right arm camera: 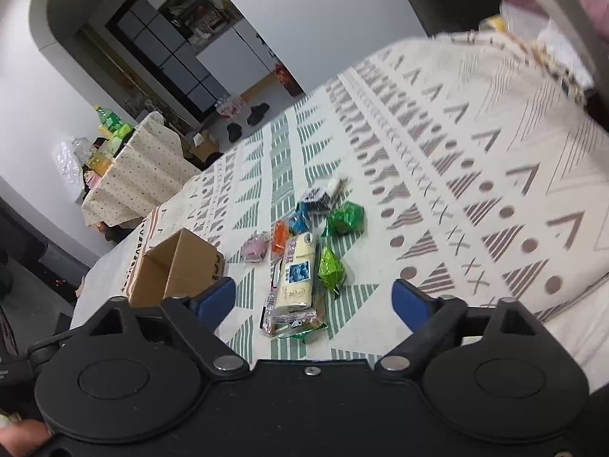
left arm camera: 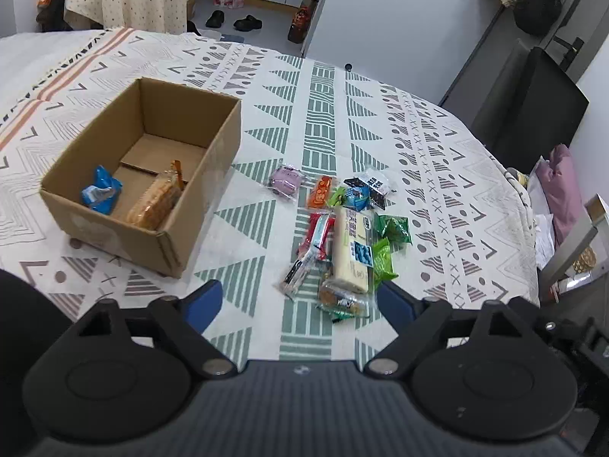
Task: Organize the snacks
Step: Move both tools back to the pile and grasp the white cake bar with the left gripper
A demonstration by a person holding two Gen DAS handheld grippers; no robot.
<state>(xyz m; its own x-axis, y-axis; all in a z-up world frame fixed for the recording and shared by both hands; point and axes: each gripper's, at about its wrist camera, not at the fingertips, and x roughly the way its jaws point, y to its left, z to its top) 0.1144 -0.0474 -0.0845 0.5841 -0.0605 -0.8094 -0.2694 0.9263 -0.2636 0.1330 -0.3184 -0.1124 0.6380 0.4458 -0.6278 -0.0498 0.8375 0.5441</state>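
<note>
Left wrist view: the left gripper (left arm camera: 298, 301) w/ blue pads is spread wide, holding nothing, above the near edge of the table w/ patterned white-green cloth (left arm camera: 323, 114). The open brown cardboard box (left arm camera: 152, 175) stands left of centre; inside lie a blue wrapped snack (left arm camera: 101, 194) and a clear pack of orange-brown biscuits (left arm camera: 156, 200). Right of the box, apart from it, is a pile of snack packets: long pale-yellow packet (left arm camera: 352, 247) in the middle, pink packet (left arm camera: 287, 181) at the far side, green packets (left arm camera: 392, 228) at its right.

Right wrist view: the right gripper (right arm camera: 312, 301) is also wide and empty, just before the same yellow packet (right arm camera: 297, 278). The box (right arm camera: 175, 266) is at left, near the table's edge.
</note>
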